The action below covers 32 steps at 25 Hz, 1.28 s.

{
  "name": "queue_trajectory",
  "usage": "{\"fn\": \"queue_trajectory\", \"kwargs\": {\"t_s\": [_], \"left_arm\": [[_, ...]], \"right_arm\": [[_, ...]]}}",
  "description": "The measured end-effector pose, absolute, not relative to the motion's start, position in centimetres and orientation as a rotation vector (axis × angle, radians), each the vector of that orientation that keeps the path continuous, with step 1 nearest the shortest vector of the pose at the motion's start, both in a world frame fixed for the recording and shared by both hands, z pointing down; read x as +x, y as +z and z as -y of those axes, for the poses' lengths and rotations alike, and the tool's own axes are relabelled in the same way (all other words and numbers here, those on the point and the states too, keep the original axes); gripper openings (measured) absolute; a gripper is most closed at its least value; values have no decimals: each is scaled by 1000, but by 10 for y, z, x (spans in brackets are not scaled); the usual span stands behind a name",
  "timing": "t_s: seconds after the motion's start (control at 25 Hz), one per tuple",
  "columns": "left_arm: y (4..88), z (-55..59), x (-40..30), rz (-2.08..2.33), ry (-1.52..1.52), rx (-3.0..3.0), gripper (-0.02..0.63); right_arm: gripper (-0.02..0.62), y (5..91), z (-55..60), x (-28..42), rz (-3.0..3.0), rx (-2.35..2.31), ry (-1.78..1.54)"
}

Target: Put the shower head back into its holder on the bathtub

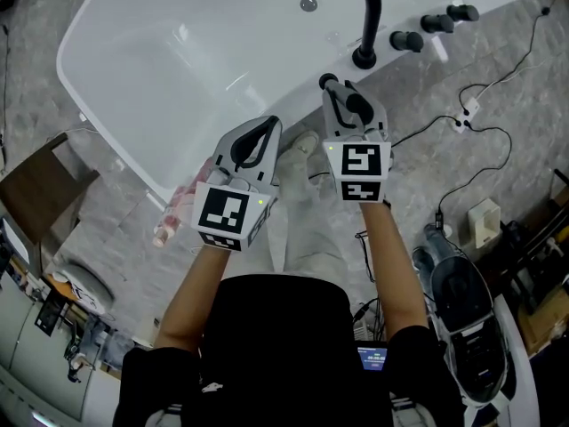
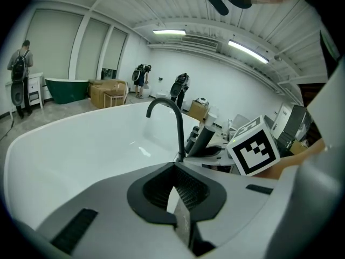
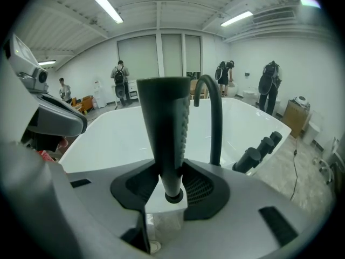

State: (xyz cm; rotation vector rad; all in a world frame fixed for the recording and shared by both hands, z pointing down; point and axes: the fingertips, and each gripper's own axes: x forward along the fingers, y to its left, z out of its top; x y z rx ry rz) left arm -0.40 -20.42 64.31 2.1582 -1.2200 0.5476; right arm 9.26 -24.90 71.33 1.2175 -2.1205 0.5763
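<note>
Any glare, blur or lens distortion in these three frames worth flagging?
Head view: even light, sharp, with only soft highlights on the bathtub wall. Left gripper view: strong fisheye with black corners, the ceiling lights bow into curves, and there is a small glint on the tub. Right gripper view: same fisheye and vignette, the shower head is crisp up close, and the people in the background are small but not blown out.

Tub basin (image 1: pixel 178 69) open at left; black spout (image 1: pixel 369 16), three knobs (image 1: pixel 436 23) stand beyond right tool (image 1: pixel 342 96).

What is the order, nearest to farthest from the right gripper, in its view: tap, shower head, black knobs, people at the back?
1. Shower head, in its jaws, centre.
2. Tap, just behind, right of centre.
3. Knobs, lower right.
4. People, far wall.
</note>
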Motion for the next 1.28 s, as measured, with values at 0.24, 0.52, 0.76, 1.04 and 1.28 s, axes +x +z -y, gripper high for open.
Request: {"fn": "queue_trajectory", "kwargs": {"t_s": [0.24,0.52,0.76,1.04,1.28], "left_arm": [[653,204,-4,1219,550,2141,12],[666,204,4,1193,555,2131,11],[665,206,6,1185,553,2138,11],[653,202,-3,1187,554,2146,11],[635,201,-10,1201,537,2162,11]], "right_arm": [[144,728,252,92,2120,1209,593],[144,747,249,95,2098,1193,595],[144,757,245,99,2077,1201,602],[145,759,244,95,2065,1209,596],[155,748,242,95,2077,1216,639]]}}
